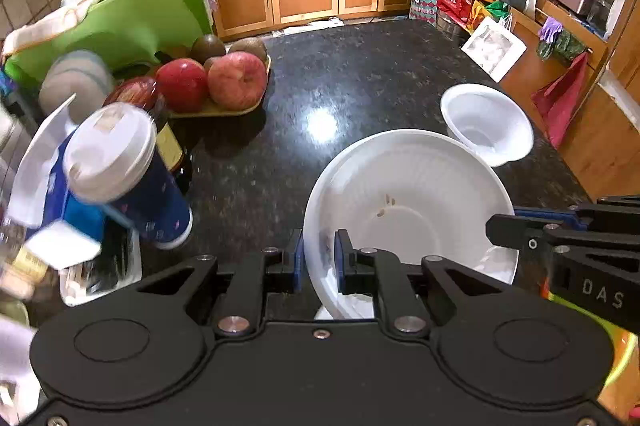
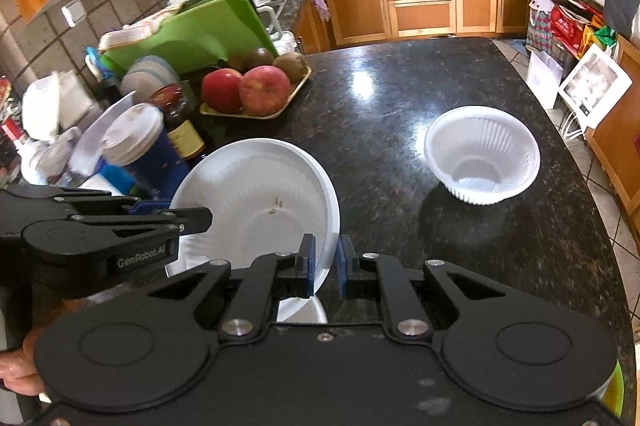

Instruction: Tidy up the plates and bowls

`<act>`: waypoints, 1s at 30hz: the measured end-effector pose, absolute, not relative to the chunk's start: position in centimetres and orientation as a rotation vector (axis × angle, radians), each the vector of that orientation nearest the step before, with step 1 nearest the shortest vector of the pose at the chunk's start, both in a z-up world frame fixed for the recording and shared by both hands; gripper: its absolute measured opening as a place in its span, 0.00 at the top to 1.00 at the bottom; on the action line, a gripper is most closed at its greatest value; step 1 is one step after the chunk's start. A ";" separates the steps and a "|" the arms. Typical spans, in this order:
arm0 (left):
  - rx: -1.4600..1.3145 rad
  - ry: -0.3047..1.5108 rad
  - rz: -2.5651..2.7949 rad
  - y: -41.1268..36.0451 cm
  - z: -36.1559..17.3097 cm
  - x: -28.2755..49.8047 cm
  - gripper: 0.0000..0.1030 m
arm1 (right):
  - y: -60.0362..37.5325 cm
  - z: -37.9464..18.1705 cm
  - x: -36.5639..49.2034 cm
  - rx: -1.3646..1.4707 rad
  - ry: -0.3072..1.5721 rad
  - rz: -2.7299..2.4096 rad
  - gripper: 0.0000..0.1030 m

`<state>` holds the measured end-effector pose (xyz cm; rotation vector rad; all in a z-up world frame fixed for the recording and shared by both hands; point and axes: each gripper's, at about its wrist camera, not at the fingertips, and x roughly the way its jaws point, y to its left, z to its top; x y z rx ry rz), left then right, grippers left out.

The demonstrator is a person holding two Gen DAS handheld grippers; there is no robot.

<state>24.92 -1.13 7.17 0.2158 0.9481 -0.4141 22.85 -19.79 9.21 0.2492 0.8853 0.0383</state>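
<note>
A white ribbed plastic plate (image 1: 408, 202) is held tilted above the dark granite counter (image 1: 360, 82). My left gripper (image 1: 319, 258) is shut on its left rim. My right gripper (image 2: 325, 268) is shut on its right rim; the plate (image 2: 256, 194) shows left of centre in the right wrist view. Each gripper appears in the other's view, the right one (image 1: 560, 246) and the left one (image 2: 120, 226). A white ribbed plastic bowl (image 2: 482, 160) stands upright on the counter to the right, apart from both grippers; it also shows in the left wrist view (image 1: 488, 124).
A tray of apples and kiwis (image 2: 256, 90) sits at the counter's left. A blue cup with a white lid (image 1: 128, 174), a dark bottle (image 2: 184, 130), a green cutting board (image 2: 192, 34) and stacked dishes crowd the left side. The counter edge (image 2: 600, 210) curves on the right.
</note>
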 end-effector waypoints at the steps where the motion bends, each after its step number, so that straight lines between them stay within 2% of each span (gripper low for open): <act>1: 0.213 0.954 -0.415 -0.9 7.3 24.5 0.81 | -19.6 9.4 22.3 0.249 0.885 0.045 0.87; 12: 0.231 1.020 -0.420 0.2 5.8 21.2 0.81 | -17.8 8.0 19.3 0.219 0.963 0.085 0.87; 23: 0.248 1.100 -0.415 0.3 2.5 21.3 0.80 | -17.5 5.1 19.8 0.217 1.047 0.080 0.88; 30: 0.270 1.062 -0.424 0.3 1.8 21.2 0.78 | -17.1 4.0 20.4 0.186 1.058 0.072 0.86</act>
